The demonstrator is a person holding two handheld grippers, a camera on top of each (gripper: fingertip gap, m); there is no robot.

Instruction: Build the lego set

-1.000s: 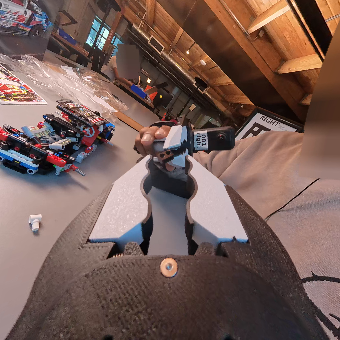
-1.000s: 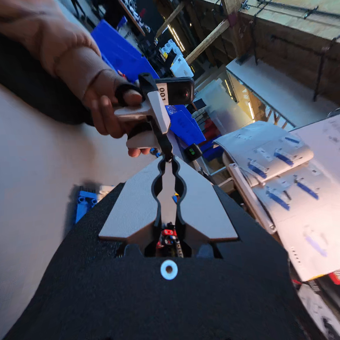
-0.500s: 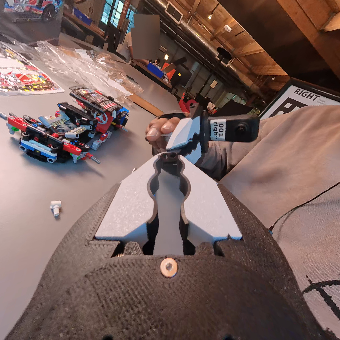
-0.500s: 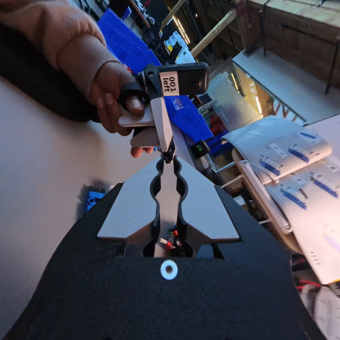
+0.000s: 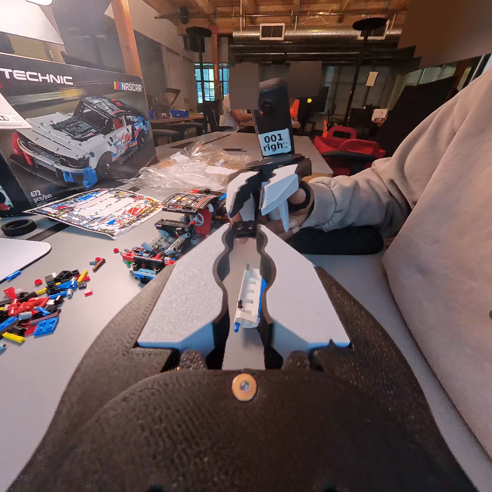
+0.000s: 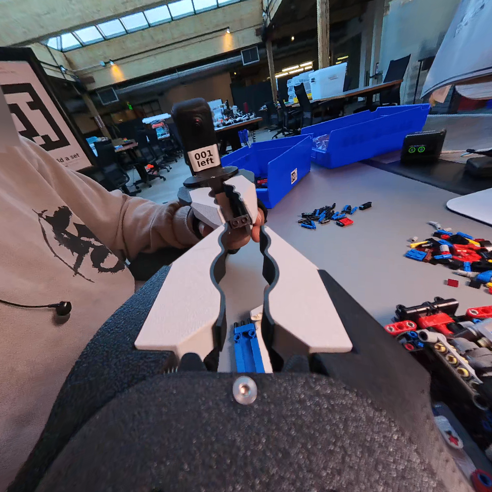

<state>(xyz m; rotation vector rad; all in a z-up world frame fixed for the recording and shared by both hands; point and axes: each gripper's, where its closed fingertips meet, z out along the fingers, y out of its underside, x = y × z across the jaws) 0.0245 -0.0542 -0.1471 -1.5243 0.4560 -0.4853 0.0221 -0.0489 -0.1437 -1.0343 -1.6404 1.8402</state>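
Observation:
My left gripper (image 5: 243,229) is shut on a small black two-hole brick (image 5: 243,227), held above the grey table. The brick also shows in the right wrist view (image 6: 240,221), pinched at the left gripper's tips. My right gripper (image 6: 244,229) is open, its fingertips either side of and just below the brick, not gripping it. In the left wrist view the right gripper (image 5: 259,210) points down at the brick from behind. The partly built car chassis (image 5: 170,239) lies on the table to the left. A white and blue sub-assembly (image 5: 249,295) lies under both grippers.
Loose brick pile (image 5: 32,300) at the left, also in the right wrist view (image 6: 458,253). A sticker sheet (image 5: 98,210), the set's box (image 5: 74,127), plastic bags (image 5: 191,167) and a black tyre (image 5: 18,226) lie behind. Blue bins (image 6: 279,165) and small pins (image 6: 327,215) lie beyond. A person's sleeves flank both grippers. My two grippers' fingertips are within a few centimetres of each other.
The black brick passed from the right gripper to the left. The left gripper closed on it and the right gripper opened. Both views swung level over the table.

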